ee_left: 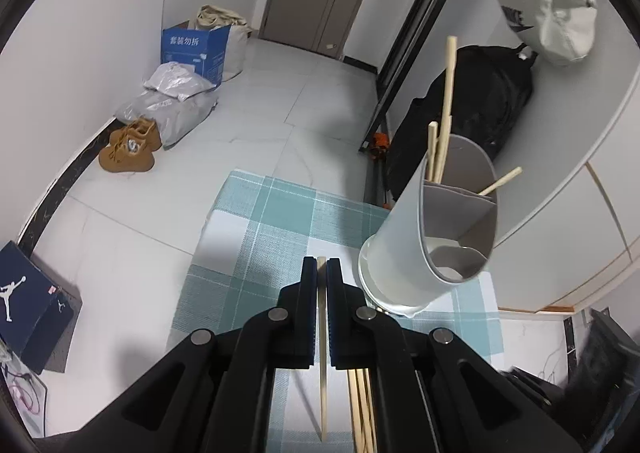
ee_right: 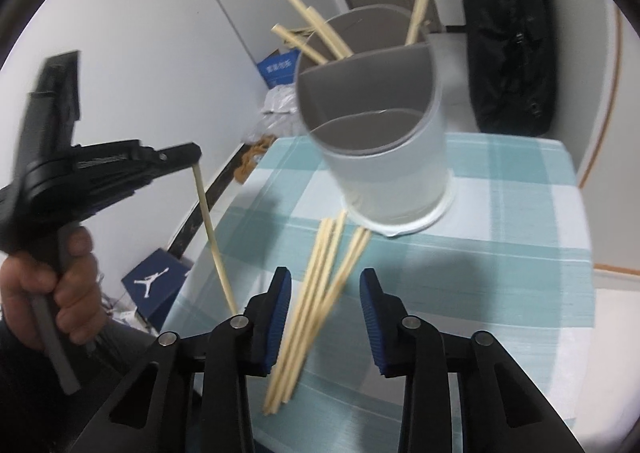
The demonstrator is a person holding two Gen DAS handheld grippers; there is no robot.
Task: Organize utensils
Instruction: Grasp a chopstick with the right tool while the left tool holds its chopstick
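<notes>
The left gripper (ee_left: 322,265) is clamped on a single wooden chopstick (ee_left: 322,353), lifted off the desk (ee_left: 256,221) with its thin end hanging down. The right gripper (ee_right: 324,285) hovers low over the loose chopsticks (ee_right: 316,293) on the checked tablecloth (ee_right: 500,233), its blue pads (ee_right: 278,317) partly apart and touching none of them. Just beyond stands the grey divided utensil holder (ee_right: 384,169), a few chopsticks already leaning in its back compartment (ee_left: 442,133).
</notes>
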